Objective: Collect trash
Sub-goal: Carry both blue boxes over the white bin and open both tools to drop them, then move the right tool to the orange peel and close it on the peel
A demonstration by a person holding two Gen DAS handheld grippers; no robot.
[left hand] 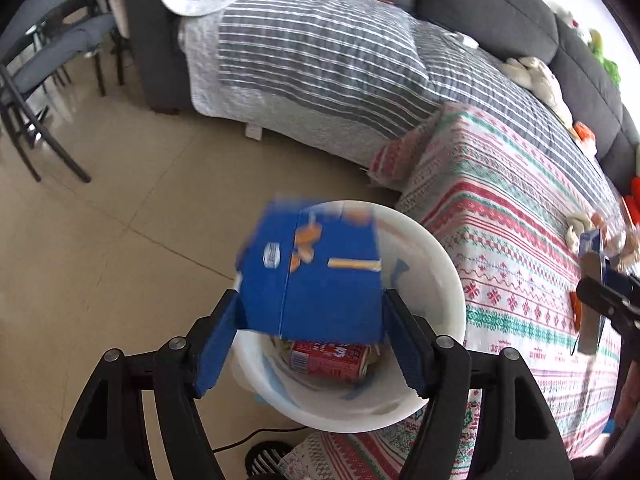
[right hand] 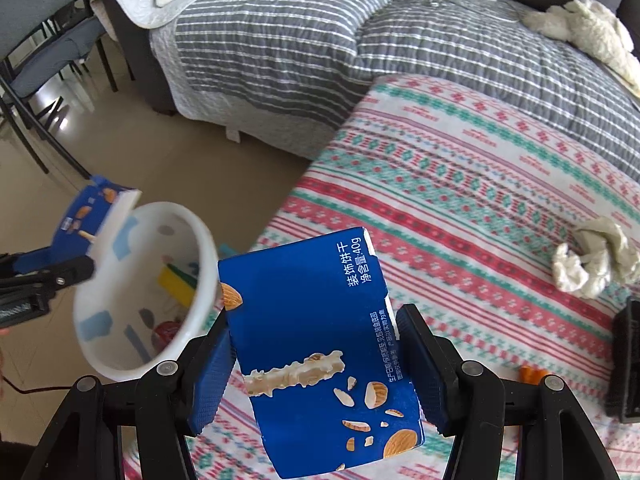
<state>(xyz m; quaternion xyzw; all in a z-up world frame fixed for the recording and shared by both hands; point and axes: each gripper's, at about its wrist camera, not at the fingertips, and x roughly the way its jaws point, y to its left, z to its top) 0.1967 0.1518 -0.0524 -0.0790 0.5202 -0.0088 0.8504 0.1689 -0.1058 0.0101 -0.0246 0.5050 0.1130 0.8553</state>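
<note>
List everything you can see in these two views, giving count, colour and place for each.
blurred box: 1, blue, between the left tool's fingers, over the bin
almond box: 1, blue, clamped in the right tool, above the blanket
bin: 1, white, beside the blanket's edge
can: 1, red, inside the bin
tissue wad: 1, white, on the blanket
blanket: 1, red-and-green patterned, in front of the quilt
quilt: 1, grey striped, on the sofa
sofa: 1, dark grey, at the back
chairs: count unclear, grey, far left
left tool: 1, black with blue fingers, above the bin
right tool: 1, black with blue fingers, above the blanket
</note>
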